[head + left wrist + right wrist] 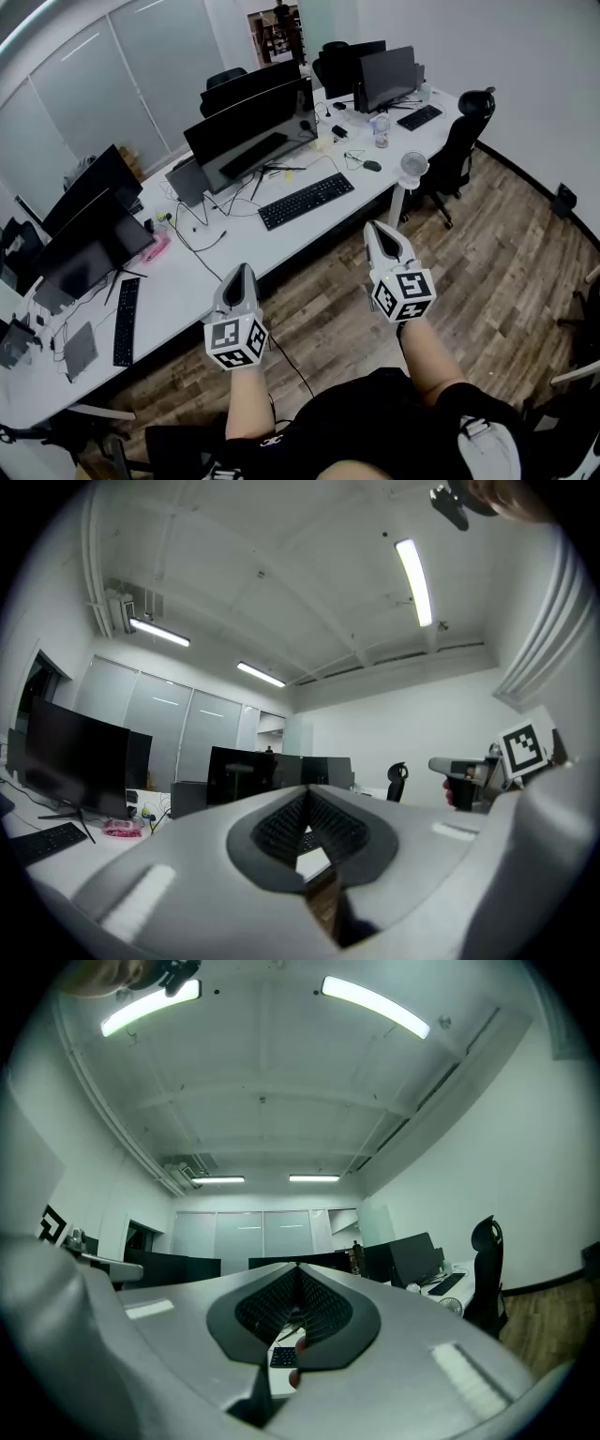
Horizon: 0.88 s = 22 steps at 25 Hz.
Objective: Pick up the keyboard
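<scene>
A black keyboard (306,200) lies on the long white desk (202,272), in front of a black monitor (251,131). My left gripper (242,271) is held over the wooden floor, short of the desk's front edge, jaws shut and empty. My right gripper (377,231) is to its right, also over the floor and shut on nothing. In the right gripper view a corner of the keyboard (278,1356) shows through the gap below the closed jaws of the right gripper (298,1305). The left gripper (305,827) points level at the monitors.
Several black monitors and a second keyboard (126,321) stand along the desk's left part. A mouse (372,166), a bottle (381,131) and cables lie at its right. A black office chair (461,150) and a small fan (413,166) stand by the desk's right end.
</scene>
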Each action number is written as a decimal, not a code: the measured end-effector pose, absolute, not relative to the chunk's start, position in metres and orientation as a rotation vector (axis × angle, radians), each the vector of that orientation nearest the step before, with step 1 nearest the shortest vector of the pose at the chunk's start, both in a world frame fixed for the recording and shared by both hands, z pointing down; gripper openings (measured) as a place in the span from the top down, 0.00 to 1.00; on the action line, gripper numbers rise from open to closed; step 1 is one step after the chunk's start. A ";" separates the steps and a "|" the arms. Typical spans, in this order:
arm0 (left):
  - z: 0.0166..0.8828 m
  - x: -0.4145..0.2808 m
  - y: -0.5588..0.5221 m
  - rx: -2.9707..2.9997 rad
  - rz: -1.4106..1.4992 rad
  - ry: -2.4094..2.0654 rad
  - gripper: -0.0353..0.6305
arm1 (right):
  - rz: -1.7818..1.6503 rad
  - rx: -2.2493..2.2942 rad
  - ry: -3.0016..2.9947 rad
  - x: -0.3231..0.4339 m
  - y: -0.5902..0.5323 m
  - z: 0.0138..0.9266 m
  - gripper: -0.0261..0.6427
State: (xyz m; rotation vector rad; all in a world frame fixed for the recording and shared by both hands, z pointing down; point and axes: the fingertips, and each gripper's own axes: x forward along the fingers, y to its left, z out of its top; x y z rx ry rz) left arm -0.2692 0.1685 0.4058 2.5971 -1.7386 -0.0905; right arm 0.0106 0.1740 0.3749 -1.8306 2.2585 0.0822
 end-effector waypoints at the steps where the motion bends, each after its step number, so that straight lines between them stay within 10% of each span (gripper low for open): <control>1: 0.407 -0.271 0.167 2.602 -0.091 -1.730 0.87 | 0.086 -1.832 2.258 0.008 0.175 0.376 0.97; 22: 0.445 -0.240 -0.011 2.526 -0.038 -1.801 0.87 | 0.048 -1.832 2.261 0.072 -0.017 0.415 0.97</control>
